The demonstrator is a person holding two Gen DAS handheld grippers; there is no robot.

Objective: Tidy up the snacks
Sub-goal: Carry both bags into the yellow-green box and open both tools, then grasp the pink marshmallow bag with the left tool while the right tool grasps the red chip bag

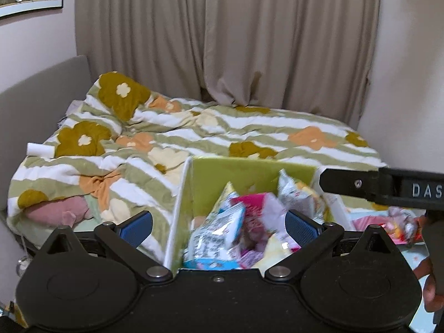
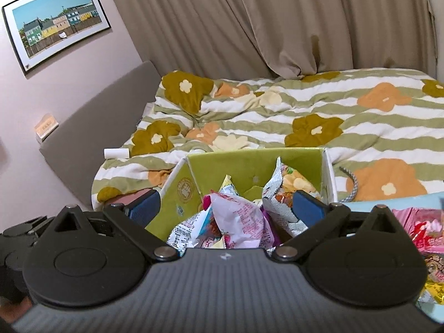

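Landmark: green box [image 2: 249,163], open-topped, standing on the flowered quilt [image 2: 319,105]; all places below are given from it.
Snacks in box: several packets stand or lean inside: a silver chip packet [image 2: 280,194] against the right wall, a pink-and-white packet [image 2: 238,219] in the middle, a blue-and-white packet [image 1: 219,230] toward the near left.
Snacks outside box: a loose pile of pink and red packets [image 2: 427,224] to the right of the box, on a pale blue surface. Judged still to sort.
Right gripper [image 2: 226,208]: jaws spread to their widest, over the near rim of the box. The pads touch no packet; the pink-and-white packet lies below, between them, loose.
Left gripper [image 1: 219,222]: jaws wide, nothing gripped. Left finger [image 1: 136,229] sits outside the box's left wall, the right one inside, so the wall stands between them without contact.
Step in hand (judgement): a packet looks just let go into the box; next would be one from the right-hand pile.
Doing it well: lift the right gripper straight clear of the rim before swinging right, so the fingers don't drag packets out. Take one packet by its sealed edge, lightly. Left gripper could close on the wall to steady the box on the soft quilt.
Risk: box tips; leaning packets spill.
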